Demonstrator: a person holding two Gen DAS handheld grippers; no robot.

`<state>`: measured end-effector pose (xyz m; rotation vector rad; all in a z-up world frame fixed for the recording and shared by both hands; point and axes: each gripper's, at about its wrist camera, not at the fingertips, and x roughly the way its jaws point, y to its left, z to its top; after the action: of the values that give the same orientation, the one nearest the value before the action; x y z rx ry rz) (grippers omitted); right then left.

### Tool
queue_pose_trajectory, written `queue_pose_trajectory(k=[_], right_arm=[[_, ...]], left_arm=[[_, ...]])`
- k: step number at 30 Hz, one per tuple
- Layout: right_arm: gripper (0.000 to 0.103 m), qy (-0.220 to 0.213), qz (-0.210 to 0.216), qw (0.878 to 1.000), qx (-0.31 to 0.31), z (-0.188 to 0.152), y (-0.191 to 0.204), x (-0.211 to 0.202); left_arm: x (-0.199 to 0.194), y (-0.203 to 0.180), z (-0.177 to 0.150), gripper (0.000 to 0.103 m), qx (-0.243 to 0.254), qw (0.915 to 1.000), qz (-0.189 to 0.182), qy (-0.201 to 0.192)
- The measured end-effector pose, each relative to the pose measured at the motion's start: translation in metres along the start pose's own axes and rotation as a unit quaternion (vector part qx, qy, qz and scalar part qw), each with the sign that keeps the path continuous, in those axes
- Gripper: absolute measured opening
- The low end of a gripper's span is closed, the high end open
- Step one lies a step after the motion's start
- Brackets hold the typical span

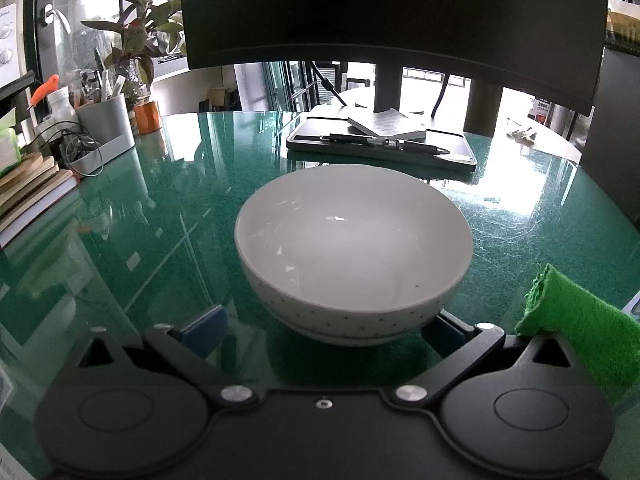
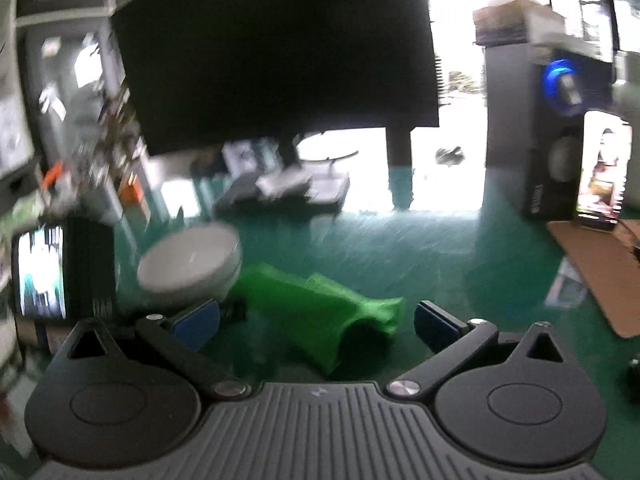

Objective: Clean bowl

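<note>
**Left wrist: bowl framed, cloth waiting**

Left wrist view: my left claw [image 1: 322, 330] is spread wide, its blue pads on either side of the white bowl [image 1: 354, 256], which stands upright on the green glass worktop [image 1: 160, 216]. I cannot tell whether the pads touch the bowl. A green cloth [image 1: 580, 328] lies just to the right. Behind the bowl sit a dark tray [image 1: 380, 150] with a pen [image 1: 384, 143].

Right wrist view, blurred: my right claw [image 2: 318, 322] is open, holding nothing, with the green cloth [image 2: 316, 312] lying between its fingers on the worktop [image 2: 440, 248]. The bowl [image 2: 190, 268] stands to the left.
</note>
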<state>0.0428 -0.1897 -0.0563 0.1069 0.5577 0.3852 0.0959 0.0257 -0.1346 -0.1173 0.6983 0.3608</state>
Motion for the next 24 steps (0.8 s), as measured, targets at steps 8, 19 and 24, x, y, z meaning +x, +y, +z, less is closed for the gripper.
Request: queue_pose_trajectory(k=[8, 19, 24], right_arm=[[0.103, -0.032, -0.023, 0.998, 0.057, 0.017, -0.018, -0.026], [0.103, -0.099, -0.056, 0.992, 0.048, 0.040, -0.022, -0.058], [0.103, -0.128, -0.062, 0.989, 0.032, 0.052, -0.015, -0.070]], left_arm=[[0.000, -0.001, 0.000, 0.103, 0.000, 1.0000, 0.001, 0.000], [0.003, 0.005, 0.004, 0.103, 0.032, 0.9988, -0.036, 0.009], [-0.021, 0.033, 0.007, 0.102, 0.031, 0.9977, 0.004, 0.060]])
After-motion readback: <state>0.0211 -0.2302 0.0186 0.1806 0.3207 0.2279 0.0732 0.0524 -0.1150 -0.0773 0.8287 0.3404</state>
